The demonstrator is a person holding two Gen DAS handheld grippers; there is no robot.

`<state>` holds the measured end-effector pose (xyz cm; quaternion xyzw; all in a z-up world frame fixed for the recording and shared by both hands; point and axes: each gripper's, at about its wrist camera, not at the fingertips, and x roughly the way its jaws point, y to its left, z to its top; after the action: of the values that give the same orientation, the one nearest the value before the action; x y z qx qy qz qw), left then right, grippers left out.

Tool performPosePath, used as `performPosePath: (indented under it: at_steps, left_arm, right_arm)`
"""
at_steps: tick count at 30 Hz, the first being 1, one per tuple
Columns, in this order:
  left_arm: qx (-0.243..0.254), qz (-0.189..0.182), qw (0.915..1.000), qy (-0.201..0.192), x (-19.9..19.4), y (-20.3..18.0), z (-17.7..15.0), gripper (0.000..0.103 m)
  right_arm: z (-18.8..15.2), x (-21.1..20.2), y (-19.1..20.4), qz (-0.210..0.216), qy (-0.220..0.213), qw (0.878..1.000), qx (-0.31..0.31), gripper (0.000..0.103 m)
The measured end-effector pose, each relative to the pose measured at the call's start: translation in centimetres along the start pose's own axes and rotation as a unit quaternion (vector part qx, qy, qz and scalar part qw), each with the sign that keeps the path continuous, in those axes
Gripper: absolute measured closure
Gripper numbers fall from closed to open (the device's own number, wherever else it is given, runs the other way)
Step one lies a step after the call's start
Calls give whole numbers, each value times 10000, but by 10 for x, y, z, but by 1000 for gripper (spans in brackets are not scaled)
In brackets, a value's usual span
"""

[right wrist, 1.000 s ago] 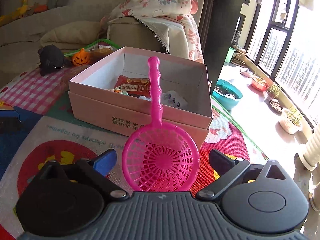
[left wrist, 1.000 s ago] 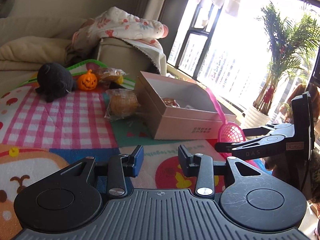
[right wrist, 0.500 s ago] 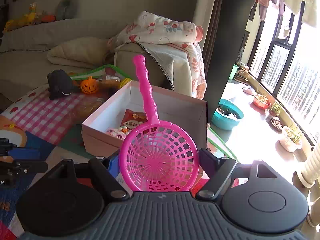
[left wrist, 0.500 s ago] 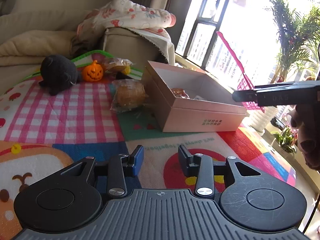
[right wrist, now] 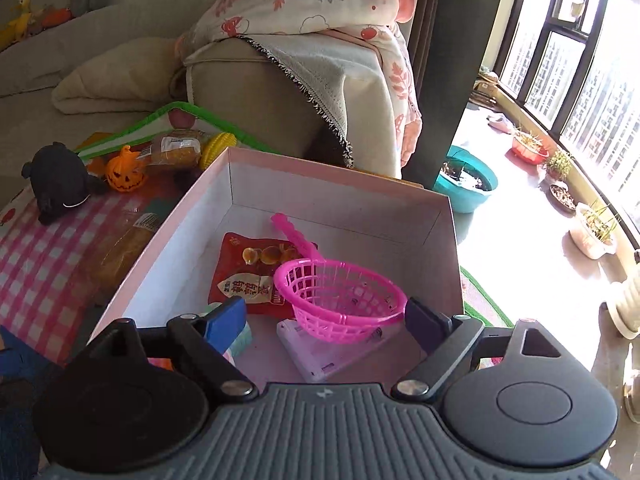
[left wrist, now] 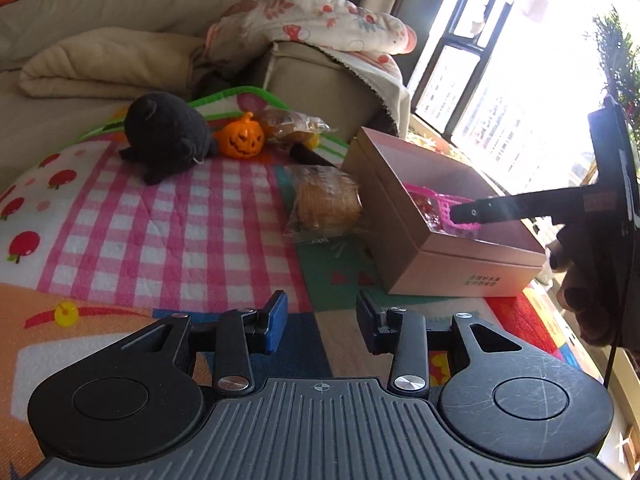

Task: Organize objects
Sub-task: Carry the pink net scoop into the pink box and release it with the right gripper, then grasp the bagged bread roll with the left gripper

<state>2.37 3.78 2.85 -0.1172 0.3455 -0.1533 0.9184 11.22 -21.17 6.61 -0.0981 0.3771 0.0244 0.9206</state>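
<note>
- Right gripper (right wrist: pixel 326 316): over the near end of the open pink box (right wrist: pixel 448 240). Jaws spread wide, having just been opening; the pink strainer (right wrist: pixel 340 304) lies between them, with no pad pressing on it. Released.
- Pink strainer: inside the box, basket end near, handle running up-left toward the far wall. It rests on a red snack packet (right wrist: pixel 248 280) and a pale flat pack (right wrist: pixel 320 356); the basket is tilted.
- From the left wrist view, one finger of the right gripper (left wrist: pixel 520 208) reaches in from the right over the box (left wrist: pixel 460 264), strainer (left wrist: pixel 436 200) just beside its tip. The hand (left wrist: pixel 588 300) holding that gripper shows at the right edge.
- Left gripper (left wrist: pixel 320 320): above the play mat (left wrist: pixel 140 232), well apart from the box. Jaws clenched to their narrowest, a gap still showing between the pads, nothing in it.
- On the mat left of the box: wrapped bread (left wrist: pixel 328 204) just beside the box wall; farther off, a black plush toy (left wrist: pixel 164 136), an orange pumpkin (left wrist: pixel 240 140) touching it, and another wrapped snack (left wrist: pixel 292 124) behind.
- Far side: sofa with a floral blanket (right wrist: pixel 320 12) draped over its arm. Bright window on the right.
</note>
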Motion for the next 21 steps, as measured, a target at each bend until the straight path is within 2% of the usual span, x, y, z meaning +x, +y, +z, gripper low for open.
performPosePath:
  at_steps: [2, 4, 6, 8, 11, 15, 16, 18, 19, 21]
  left_arm:
    - [-149, 25, 9999, -59, 4, 5, 12, 61]
    - [-222, 54, 9997, -129, 8, 6, 27, 61]
    - [-233, 30, 9995, -192, 14, 5, 42, 61]
    - [-310, -19, 9993, -202, 24, 4, 63, 61]
    - [-512, -91, 9986, -108, 43, 2, 100, 61]
    - [-766, 94, 9969, 150, 75, 0, 152, 62]
    - [-699, 170, 9972, 226, 84, -1, 162, 62]
    - [-504, 579, 9965, 326, 109, -3, 185, 62]
    - [-408, 766, 9953, 433, 122, -3, 192, 62]
    - [-319, 1124, 9903, 746, 153, 0, 204, 62]
  right_arm:
    - [-12, -17, 2, -124, -313, 9994, -84, 14]
    - [-27, -39, 0, -160, -651, 9977, -29, 10]
    - [-42, -58, -3, 4, -906, 9958, 122, 3]
    - [-60, -71, -8, 114, -1111, 9929, 413, 2]
    - [-86, -74, -8, 123, -1167, 9903, 739, 2]
    - [-114, -57, -8, 281, -907, 9894, 1097, 2]
    - [-120, -52, -7, 285, -863, 9891, 1154, 2]
    - [-119, -53, -9, 290, -945, 9880, 1191, 2]
    - [-122, -57, -11, 350, -1049, 9857, 1272, 1]
    - [-122, -53, -13, 419, -944, 9858, 1328, 0]
